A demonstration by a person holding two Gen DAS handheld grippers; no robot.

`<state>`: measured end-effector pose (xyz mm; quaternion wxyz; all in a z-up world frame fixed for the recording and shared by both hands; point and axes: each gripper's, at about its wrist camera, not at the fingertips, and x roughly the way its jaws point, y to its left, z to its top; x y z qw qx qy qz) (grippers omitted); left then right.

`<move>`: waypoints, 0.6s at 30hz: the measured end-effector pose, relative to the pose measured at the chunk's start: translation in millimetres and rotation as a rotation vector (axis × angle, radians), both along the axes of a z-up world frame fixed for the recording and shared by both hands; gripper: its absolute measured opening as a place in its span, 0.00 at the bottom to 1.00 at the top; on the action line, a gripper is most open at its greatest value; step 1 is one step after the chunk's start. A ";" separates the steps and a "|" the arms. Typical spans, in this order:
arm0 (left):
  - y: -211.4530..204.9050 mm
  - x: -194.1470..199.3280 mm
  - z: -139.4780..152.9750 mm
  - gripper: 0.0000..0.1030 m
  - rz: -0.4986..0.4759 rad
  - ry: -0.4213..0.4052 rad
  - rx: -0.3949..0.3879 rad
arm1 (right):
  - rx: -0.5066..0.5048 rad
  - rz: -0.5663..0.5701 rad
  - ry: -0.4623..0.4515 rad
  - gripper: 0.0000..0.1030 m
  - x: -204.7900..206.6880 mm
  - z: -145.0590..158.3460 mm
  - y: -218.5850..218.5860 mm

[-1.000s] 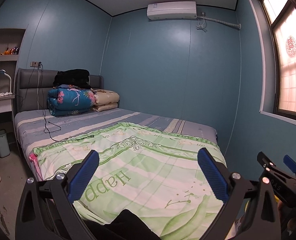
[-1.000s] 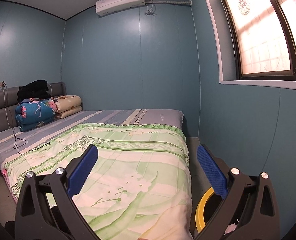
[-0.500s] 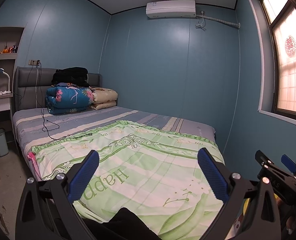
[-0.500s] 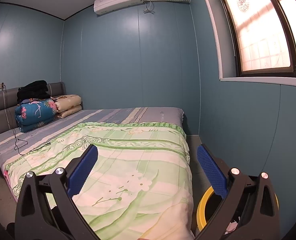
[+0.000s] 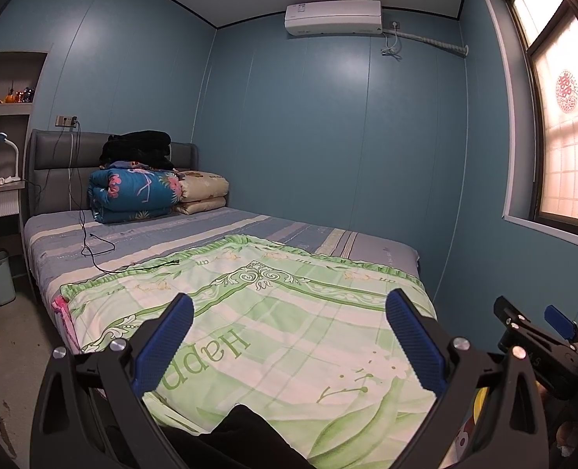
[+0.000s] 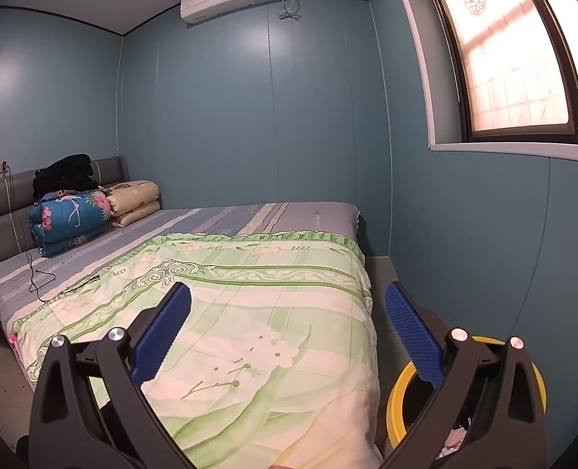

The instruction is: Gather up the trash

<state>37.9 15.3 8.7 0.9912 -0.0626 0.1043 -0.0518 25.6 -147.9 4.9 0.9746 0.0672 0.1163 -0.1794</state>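
My left gripper (image 5: 289, 338) is open over the near end of the bed, nothing between its blue pads. My right gripper (image 6: 289, 332) is also open and empty, over the bed's right corner. From the left wrist view the right gripper (image 5: 539, 332) shows at the far right. A yellow-rimmed bin (image 6: 400, 391) stands on the floor between the bed and the right wall, partly hidden behind the right finger; something pale (image 6: 455, 439) lies inside. No loose trash shows on the bed.
A green floral quilt (image 5: 289, 312) covers the near half of the bed (image 5: 250, 230). Folded bedding (image 5: 136, 193) is stacked at the headboard, and a black cable (image 5: 93, 246) trails across the sheet. A small pale bin (image 5: 0, 277) stands at the left. Blue walls close in behind and right.
Both views have tilted slightly downward and drawn in a little: the bed sits higher in frame, and more of the yellow bin's rim shows. Both grippers stay open.
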 end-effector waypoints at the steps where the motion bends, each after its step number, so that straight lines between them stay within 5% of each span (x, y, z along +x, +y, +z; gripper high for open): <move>1: 0.2 -0.1 0.0 0.92 -0.003 0.002 -0.002 | -0.001 -0.001 -0.001 0.92 -0.1 0.0 0.1; 18: -1.0 1.6 0.2 0.92 -0.019 0.015 -0.012 | 0.010 0.003 0.012 0.92 1.2 -3.1 -2.2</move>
